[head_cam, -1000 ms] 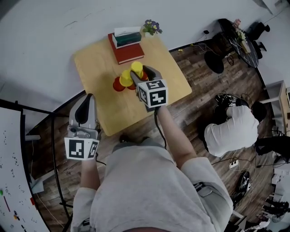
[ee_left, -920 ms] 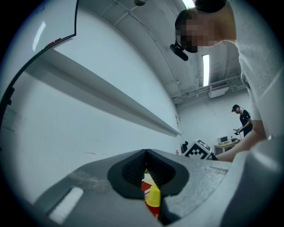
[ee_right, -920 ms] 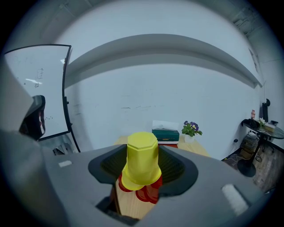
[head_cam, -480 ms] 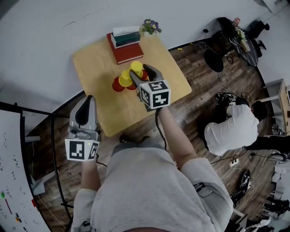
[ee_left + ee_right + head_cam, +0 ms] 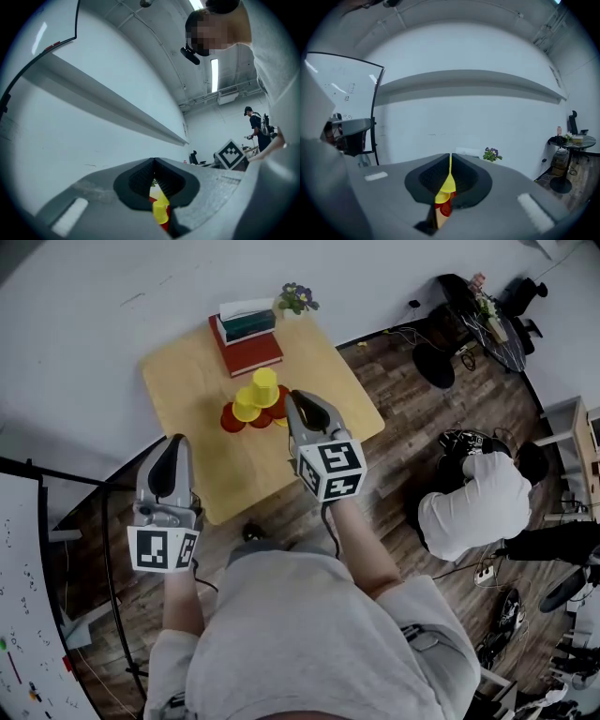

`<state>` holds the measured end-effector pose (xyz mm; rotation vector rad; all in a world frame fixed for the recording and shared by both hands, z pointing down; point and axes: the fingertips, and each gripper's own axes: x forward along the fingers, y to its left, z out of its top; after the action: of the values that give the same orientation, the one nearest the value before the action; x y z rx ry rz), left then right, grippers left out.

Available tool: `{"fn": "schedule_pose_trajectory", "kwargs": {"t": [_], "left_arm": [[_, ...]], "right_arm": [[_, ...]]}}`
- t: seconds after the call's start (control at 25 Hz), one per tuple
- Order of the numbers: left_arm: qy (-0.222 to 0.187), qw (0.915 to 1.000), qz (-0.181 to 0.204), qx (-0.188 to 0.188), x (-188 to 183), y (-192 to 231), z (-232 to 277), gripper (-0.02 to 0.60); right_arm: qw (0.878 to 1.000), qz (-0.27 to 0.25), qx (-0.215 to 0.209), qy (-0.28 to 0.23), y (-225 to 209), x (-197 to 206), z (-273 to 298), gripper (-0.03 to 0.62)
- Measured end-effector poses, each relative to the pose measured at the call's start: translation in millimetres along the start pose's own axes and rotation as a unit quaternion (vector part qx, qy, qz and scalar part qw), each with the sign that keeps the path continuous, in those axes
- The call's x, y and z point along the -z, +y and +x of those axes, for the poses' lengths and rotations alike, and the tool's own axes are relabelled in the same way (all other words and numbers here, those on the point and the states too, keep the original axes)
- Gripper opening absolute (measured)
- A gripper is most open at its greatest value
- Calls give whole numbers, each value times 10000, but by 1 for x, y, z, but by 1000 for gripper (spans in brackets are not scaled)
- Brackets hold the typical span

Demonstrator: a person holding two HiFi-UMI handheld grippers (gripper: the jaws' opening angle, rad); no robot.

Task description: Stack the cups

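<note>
**Release of a cup.** The right gripper [image 5: 304, 407], whose fingers stood wide about the cups [image 5: 255, 401] a moment ago, is now drawn back toward the near edge of the table [image 5: 187, 381]. Its fingers have just been closing to a thin slit with nothing between them, so the placement appears finished. The red and yellow cups stand clustered mid-table, before the books [image 5: 246, 343]. The left gripper [image 5: 174, 444], fingers together and empty, hangs by the near left edge.

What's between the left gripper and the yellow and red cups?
Nothing but bare light wooden tabletop lies between the left gripper and the yellow and red plastic cups, as the head view shows.
</note>
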<state>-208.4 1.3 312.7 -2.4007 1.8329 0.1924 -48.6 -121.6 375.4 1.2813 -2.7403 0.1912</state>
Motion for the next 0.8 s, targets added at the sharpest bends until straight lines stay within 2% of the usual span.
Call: {"fn": "schedule_pose_trajectory", "kwargs": {"t": [0.04,0.48,0.8], "left_arm": [[-28,10000,2,-3,-3,-4,0,5],[-191,9998,-57,-44,-32,-54,-16,5],[-248,9996,-58,-119,-43,-80,-32,5]], "right_arm": [[10000,-10,30,-60,-2,-4,-8,3],[9976,-386,134,-560,-10,-36,-95,2],[9950,-457,285,-837,-14,-48,-144,2]]}}
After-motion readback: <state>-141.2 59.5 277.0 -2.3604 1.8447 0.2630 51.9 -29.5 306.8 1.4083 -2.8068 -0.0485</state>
